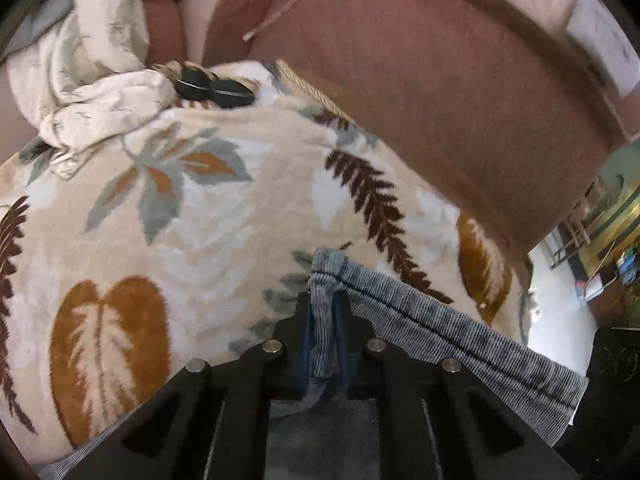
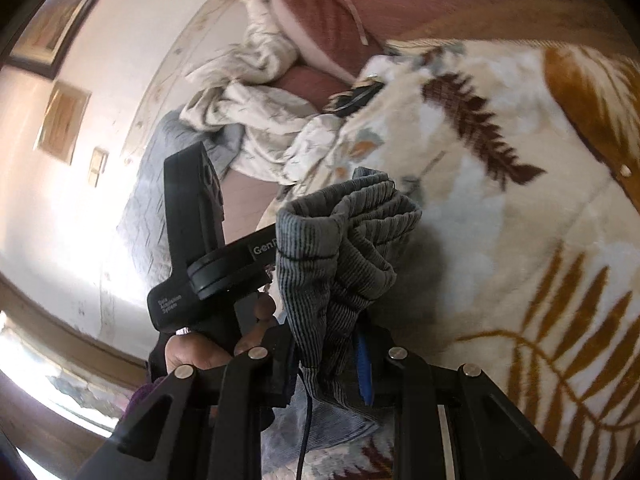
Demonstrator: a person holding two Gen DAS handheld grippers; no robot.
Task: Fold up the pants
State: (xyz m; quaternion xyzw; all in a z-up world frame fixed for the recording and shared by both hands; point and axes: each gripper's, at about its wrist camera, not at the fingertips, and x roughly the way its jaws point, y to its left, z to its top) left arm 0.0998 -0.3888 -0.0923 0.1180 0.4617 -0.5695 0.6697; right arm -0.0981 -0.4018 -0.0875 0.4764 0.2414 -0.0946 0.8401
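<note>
The pants are grey-blue ribbed fabric. In the left wrist view a hemmed edge of the pants (image 1: 440, 320) runs to the right, and my left gripper (image 1: 325, 320) is shut on its corner above a leaf-patterned blanket (image 1: 200, 220). In the right wrist view my right gripper (image 2: 332, 344) is shut on a bunched fold of the pants (image 2: 344, 248), held up over the same blanket (image 2: 500, 200). The left gripper's black body (image 2: 200, 248) and the hand holding it show just left of the bunch.
A reddish-brown sofa back (image 1: 420, 80) stands behind the blanket. A crumpled cream cloth (image 1: 88, 80) lies at the left, with a set of black keys (image 1: 216, 88) beside it. The cream cloth (image 2: 248, 96) and a grey quilt (image 2: 160, 192) show on the right wrist view's left.
</note>
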